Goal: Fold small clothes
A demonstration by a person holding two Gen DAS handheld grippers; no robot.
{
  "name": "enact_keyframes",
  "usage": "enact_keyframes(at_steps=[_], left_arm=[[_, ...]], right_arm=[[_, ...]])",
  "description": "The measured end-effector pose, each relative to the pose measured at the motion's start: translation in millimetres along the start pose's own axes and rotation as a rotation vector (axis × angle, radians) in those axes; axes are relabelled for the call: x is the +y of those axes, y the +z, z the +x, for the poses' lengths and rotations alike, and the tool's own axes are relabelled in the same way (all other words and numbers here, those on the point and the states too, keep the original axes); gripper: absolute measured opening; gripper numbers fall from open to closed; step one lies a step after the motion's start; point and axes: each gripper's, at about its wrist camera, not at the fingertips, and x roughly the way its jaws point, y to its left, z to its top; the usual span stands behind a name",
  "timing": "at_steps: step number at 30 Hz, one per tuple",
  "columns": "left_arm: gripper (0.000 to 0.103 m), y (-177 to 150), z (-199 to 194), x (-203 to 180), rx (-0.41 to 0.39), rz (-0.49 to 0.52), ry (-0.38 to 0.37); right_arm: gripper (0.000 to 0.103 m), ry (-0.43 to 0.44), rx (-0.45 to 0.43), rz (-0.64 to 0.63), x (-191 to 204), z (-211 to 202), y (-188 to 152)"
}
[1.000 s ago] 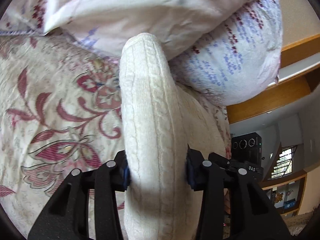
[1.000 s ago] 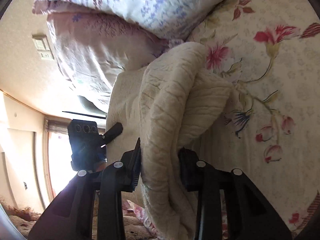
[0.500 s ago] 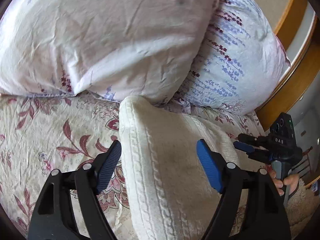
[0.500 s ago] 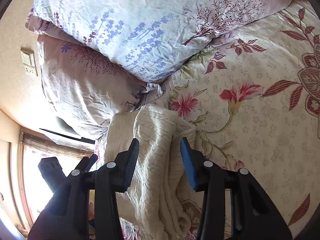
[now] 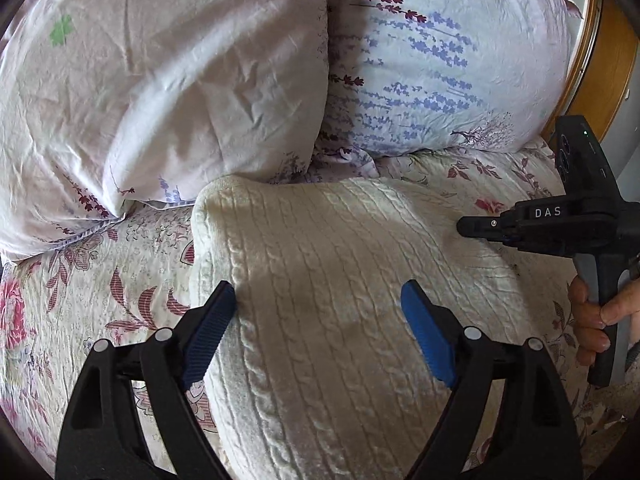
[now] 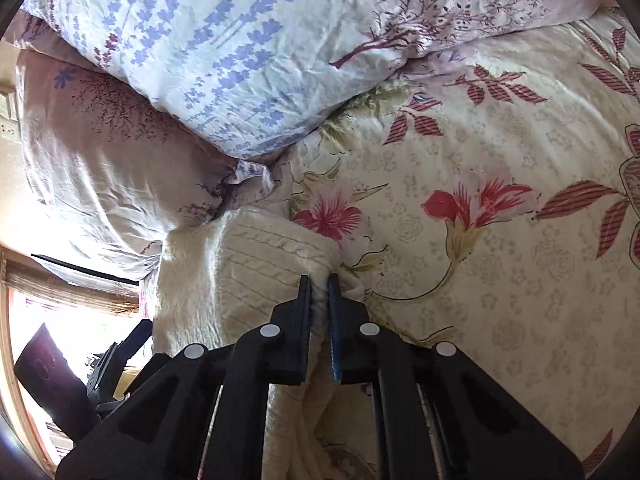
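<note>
A cream cable-knit sweater (image 5: pixel 328 264) lies folded on the floral bedspread (image 5: pixel 80 292), its far edge against the pillows. My left gripper (image 5: pixel 320 304) is open, its blue pads spread wide over the sweater's near part, holding nothing. The right gripper shows at the right of the left wrist view (image 5: pixel 464 226), held by a hand. In the right wrist view the right gripper (image 6: pixel 319 280) is shut on a fold at the sweater's (image 6: pixel 264 264) right edge.
A pale pink pillow (image 5: pixel 160 80) and a lavender-print pillow (image 5: pixel 440 60) lie just behind the sweater. A wooden headboard (image 5: pixel 604 44) stands at the far right. Floral bedspread (image 6: pixel 500 240) stretches right of the sweater.
My left gripper let go of the sweater, opened wide and pulled back. My right gripper opened, then shut on the sweater's edge. The sweater now lies flat on the bed.
</note>
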Motion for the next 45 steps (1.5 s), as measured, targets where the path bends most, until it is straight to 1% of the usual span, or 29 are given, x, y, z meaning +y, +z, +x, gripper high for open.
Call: enact_keyframes(at_steps=[2,4,6,8,9,10,11,12,14,16,17,19,22,24,28,31,34,35,38,39,41,43,45], left_arm=[[0.088,0,4,-2,0.003,0.007,0.005],[0.088,0,5,-2,0.003,0.008,0.007],[0.088,0,-2,3,-0.01,-0.014,-0.023],[0.088,-3,-19,12,-0.044,-0.044,-0.071],[0.088,-6,-29,17,-0.068,-0.049,-0.08],[0.088,-10,-39,20,-0.092,-0.046,-0.077],[0.088,-17,-49,23,-0.114,-0.04,-0.066],[0.088,-25,-57,25,-0.129,-0.035,-0.058],[0.088,-43,-68,24,-0.141,-0.023,-0.046],[0.088,-60,-71,20,-0.128,-0.008,-0.015],[0.088,-67,-70,18,-0.112,-0.001,-0.002],[0.088,-77,-64,17,-0.079,-0.016,0.021],[0.088,-88,-56,23,-0.054,-0.053,0.033],[0.088,-93,-49,28,-0.032,-0.083,0.012],[0.088,-101,-34,37,0.006,-0.126,-0.021],[0.09,-103,-26,42,0.019,-0.167,-0.04],[0.092,-104,-25,39,0.013,-0.159,-0.013],[0.093,-103,-24,39,0.014,-0.161,-0.009],[0.095,-102,-25,39,0.016,-0.17,0.002],[0.095,-101,-27,38,0.015,-0.168,0.011],[0.095,-100,-38,35,-0.003,-0.151,0.037],[0.094,-103,-45,33,-0.013,-0.138,0.052],[0.094,-107,-48,35,-0.011,-0.15,0.051]], right_arm=[[0.009,-0.014,0.004,-0.001,0,8,0],[0.009,-0.037,0.006,-0.025,6,10,0],[0.011,-0.061,-0.002,-0.062,17,9,-1],[0.023,-0.086,-0.044,-0.12,31,-11,-8],[0.027,-0.098,-0.074,-0.164,39,-20,-14],[0.037,-0.112,-0.112,-0.212,48,-31,-22],[0.04,-0.13,-0.153,-0.265,57,-42,-33],[0.04,-0.141,-0.182,-0.314,65,-52,-45],[0.04,-0.149,-0.209,-0.406,78,-64,-73],[0.04,-0.159,-0.222,-0.484,91,-64,-102],[0.04,-0.165,-0.22,-0.513,91,-69,-115],[0.039,-0.19,-0.202,-0.543,93,-63,-131],[0.039,-0.263,-0.18,-0.574,92,-45,-149],[0.039,-0.31,-0.168,-0.575,90,-40,-157],[0.04,-0.346,-0.182,-0.568,87,-36,-162],[0.041,-0.368,-0.205,-0.568,86,-34,-166],[0.042,-0.398,-0.235,-0.574,87,-33,-172],[0.044,-0.408,-0.243,-0.576,87,-31,-173],[0.044,-0.437,-0.257,-0.582,90,-31,-176],[0.043,-0.435,-0.261,-0.566,92,-36,-177],[0.043,-0.402,-0.29,-0.512,92,-50,-181],[0.043,-0.411,-0.309,-0.481,88,-58,-186],[0.043,-0.439,-0.286,-0.443,78,-56,-186]])
